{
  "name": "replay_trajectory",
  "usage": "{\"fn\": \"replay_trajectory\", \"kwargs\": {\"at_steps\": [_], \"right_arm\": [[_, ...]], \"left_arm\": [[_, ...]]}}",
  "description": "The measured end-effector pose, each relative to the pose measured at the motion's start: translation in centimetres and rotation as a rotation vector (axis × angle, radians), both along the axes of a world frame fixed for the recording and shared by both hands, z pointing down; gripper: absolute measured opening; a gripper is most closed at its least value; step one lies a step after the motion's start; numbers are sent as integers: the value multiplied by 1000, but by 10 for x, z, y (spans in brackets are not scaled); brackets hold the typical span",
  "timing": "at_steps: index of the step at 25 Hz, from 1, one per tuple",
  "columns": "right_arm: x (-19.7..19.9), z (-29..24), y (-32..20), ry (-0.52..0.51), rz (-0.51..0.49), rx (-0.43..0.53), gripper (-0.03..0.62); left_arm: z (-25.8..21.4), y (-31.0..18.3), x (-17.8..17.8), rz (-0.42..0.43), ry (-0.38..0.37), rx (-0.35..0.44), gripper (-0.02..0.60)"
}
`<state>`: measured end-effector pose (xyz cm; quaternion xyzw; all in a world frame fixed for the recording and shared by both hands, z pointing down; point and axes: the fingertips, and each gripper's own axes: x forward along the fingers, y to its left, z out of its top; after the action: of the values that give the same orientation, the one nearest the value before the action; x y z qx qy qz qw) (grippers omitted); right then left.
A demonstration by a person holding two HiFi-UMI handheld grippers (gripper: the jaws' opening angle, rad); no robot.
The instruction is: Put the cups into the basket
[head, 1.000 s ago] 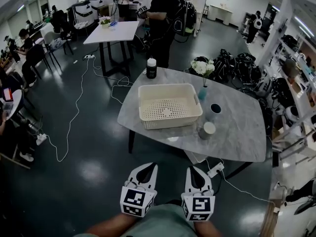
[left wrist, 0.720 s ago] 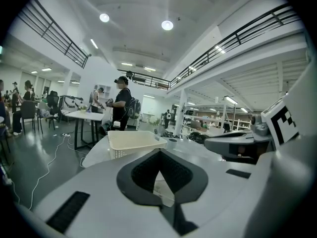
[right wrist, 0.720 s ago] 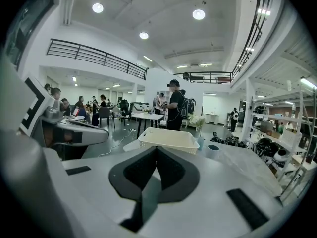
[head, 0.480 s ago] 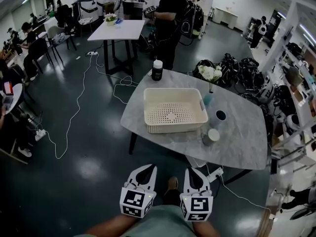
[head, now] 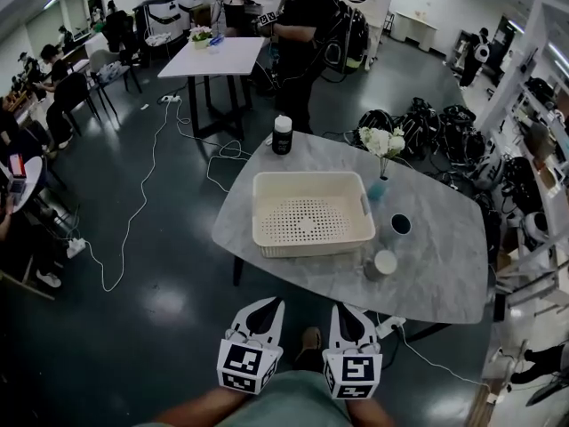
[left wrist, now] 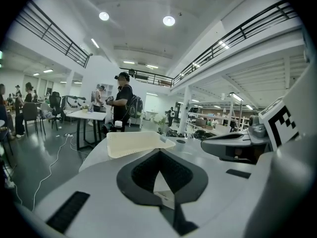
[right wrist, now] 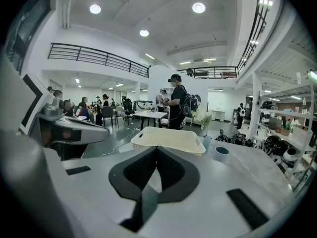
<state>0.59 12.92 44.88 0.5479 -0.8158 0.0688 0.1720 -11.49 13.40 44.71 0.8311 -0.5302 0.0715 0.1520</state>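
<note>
A cream perforated basket (head: 311, 213) stands empty on a grey marble table (head: 293, 274). Two cups stand to its right: a teal cup with a dark inside (head: 400, 225) and a pale cup (head: 384, 263) nearer the front edge. My left gripper (head: 269, 299) and right gripper (head: 342, 303) hang side by side short of the table, both shut and empty. The left gripper view shows its shut tips (left wrist: 159, 150) pointing at the basket (left wrist: 133, 143). In the right gripper view the tips (right wrist: 157, 147) point at the basket (right wrist: 168, 139), with the teal cup (right wrist: 221, 153) to its right.
A black bottle with a white cap (head: 283, 135) and a vase of white flowers (head: 382, 145) stand at the table's far side. A person (head: 307, 25) stands beyond it. Cables and a power strip (head: 388, 327) lie on the floor; bags (head: 427, 123) sit behind.
Both grippers have moved toward the table, whose front edge now lies closer to them. They stay shut and side by side. The basket and cups have not shifted on the table.
</note>
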Motion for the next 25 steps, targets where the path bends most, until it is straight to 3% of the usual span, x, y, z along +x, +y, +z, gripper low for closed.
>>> {"fn": "replay_trajectory", "kwargs": {"at_steps": [9,25], "right_arm": [[41,10,-55,-23,39,-38,14],[138,30,-121,-40,97,-79,15]], "left_arm": [[6,-55,40,36,-26,-32,6],[12,-130,144,142,-74,-46,6]]}}
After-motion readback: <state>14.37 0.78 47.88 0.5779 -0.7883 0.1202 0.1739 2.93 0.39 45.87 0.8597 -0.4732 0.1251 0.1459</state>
